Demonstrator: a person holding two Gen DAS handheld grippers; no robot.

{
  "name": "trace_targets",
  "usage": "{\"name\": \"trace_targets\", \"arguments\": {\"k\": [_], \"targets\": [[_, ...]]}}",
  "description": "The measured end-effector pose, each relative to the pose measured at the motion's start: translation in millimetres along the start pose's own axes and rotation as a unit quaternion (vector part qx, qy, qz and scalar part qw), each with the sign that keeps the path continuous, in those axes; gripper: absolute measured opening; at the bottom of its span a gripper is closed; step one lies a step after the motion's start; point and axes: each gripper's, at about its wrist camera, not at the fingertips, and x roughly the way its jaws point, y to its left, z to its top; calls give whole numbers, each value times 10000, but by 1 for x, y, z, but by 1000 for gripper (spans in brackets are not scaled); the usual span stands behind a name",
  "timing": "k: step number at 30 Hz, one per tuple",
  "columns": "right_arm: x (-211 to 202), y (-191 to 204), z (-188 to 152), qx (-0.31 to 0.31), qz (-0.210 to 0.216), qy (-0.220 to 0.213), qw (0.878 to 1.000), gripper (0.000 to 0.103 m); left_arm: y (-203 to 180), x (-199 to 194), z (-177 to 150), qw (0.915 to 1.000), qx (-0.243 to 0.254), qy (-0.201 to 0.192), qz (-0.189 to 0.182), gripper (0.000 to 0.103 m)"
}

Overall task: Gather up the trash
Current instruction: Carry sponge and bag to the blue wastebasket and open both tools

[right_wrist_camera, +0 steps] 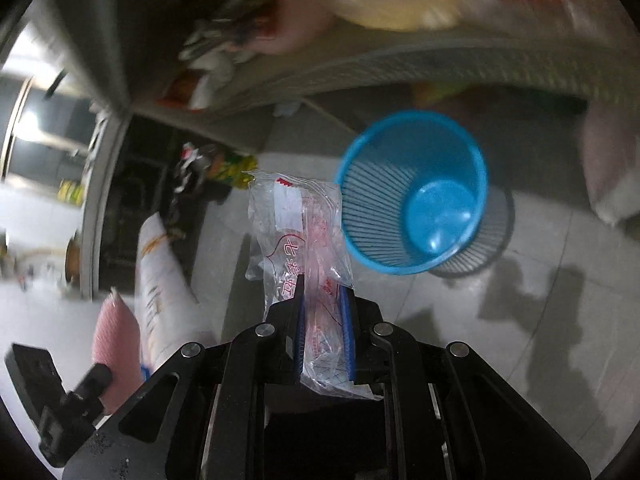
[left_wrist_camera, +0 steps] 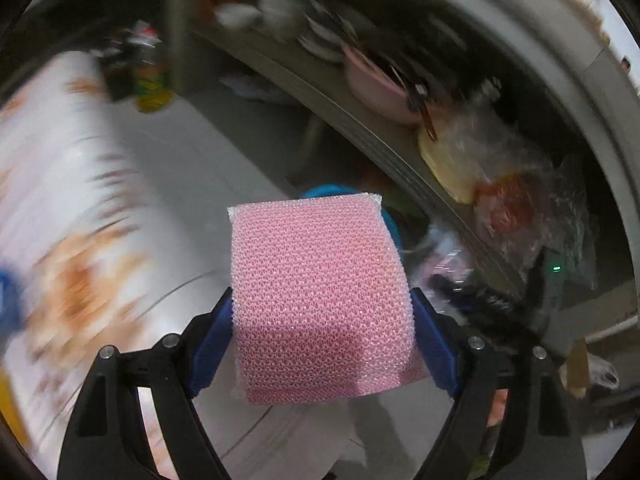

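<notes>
A pale tiled floor (right_wrist_camera: 460, 312) carries a blue slatted wastebasket (right_wrist_camera: 412, 192), standing just ahead and right of the right tongs (right_wrist_camera: 324, 320). A white printed sack (right_wrist_camera: 160, 272) lies to their left, beneath a cluttered worktop (right_wrist_camera: 400, 64) edge.

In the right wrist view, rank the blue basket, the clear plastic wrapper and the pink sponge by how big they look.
1. Blue basket, largest in the frame.
2. Clear plastic wrapper, pinched in the right gripper; it sits nearer the camera, so its true size is unsure.
3. Pink sponge, smallest, partly hidden at the left edge.
</notes>
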Motion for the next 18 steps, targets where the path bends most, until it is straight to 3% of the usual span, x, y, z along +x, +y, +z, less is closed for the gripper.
{"name": "trace_targets", "arguments": {"k": [6,9,10,11,13,15,18], "targets": [[52,-36,30,642,-236,73,9976,15,-45,96,54,9966,428,622,334,81],[73,-45,46,851,-292,49,9959,20,-62,142,73,9935,578,875,435,83],[78,-50,53,887,-265,-1,9957,31,-64,152,80,9929,618,918,424,85],[82,-54,58,910,-233,-60,9956,56,-70,166,85,9921,668,963,447,92],[89,-63,61,1056,-320,-241,9936,74,-75,186,90,9911,719,975,549,97],[96,-75,60,1259,-394,-275,9909,74,-75,196,92,9913,704,915,630,97],[97,-86,49,1444,-392,-227,9885,74,-74,193,88,9924,728,884,444,97]]}}
